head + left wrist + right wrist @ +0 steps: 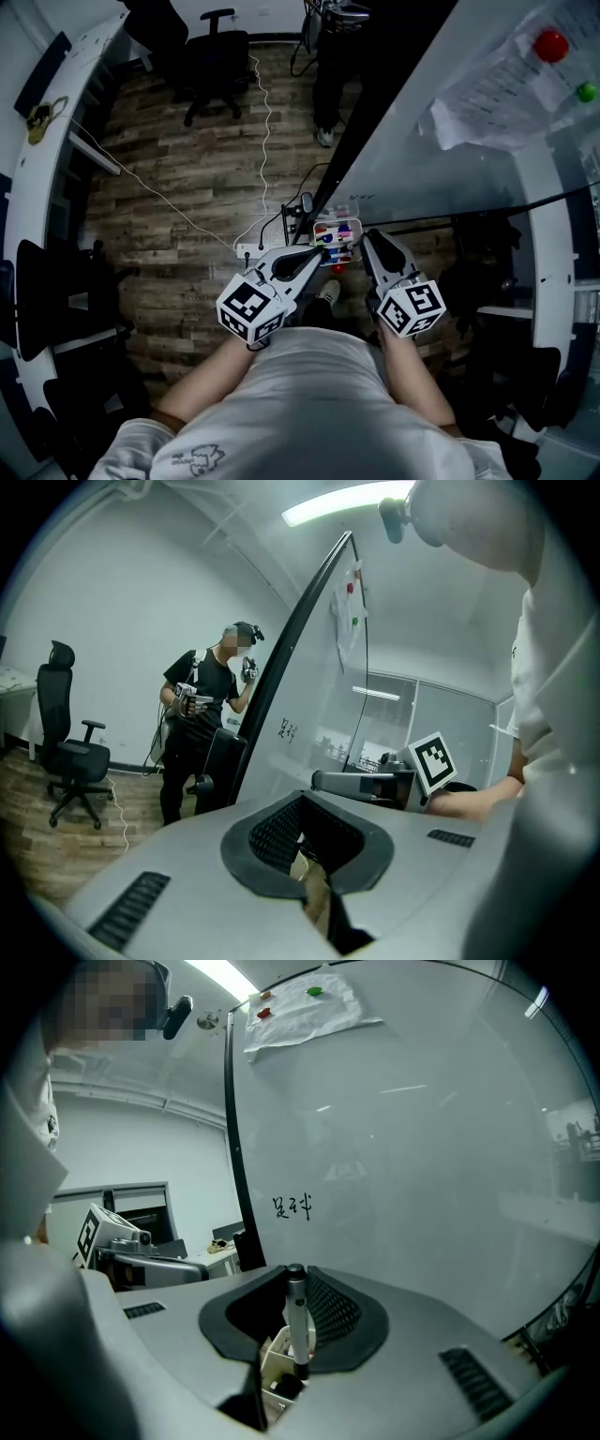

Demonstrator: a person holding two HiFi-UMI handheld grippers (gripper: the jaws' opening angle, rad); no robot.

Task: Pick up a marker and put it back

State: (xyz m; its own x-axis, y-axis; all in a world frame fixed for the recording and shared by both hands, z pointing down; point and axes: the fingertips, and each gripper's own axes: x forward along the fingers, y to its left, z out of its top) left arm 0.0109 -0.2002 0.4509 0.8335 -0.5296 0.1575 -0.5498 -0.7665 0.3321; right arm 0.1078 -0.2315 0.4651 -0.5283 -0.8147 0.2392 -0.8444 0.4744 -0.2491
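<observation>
A grey marker with a black cap point(296, 1321) stands upright between the jaws of my right gripper point(295, 1335), which is shut on it. Under it, through the gap, shows the white marker tray point(274, 1365). In the head view that tray point(349, 225) holds several coloured markers at the foot of the whiteboard point(450, 141). My right gripper point(367, 236) points at the tray's right end, and my left gripper point(323, 249) reaches its near left side. In the left gripper view the left gripper point(314, 855) is shut with nothing held.
Handwriting point(292, 1207) marks the whiteboard point(422, 1147). Papers point(497, 84) hang on it under red and green magnets. A second person point(197, 733) stands by the board's far edge. An office chair point(214, 66) and a power strip with cables point(255, 249) sit on the wooden floor.
</observation>
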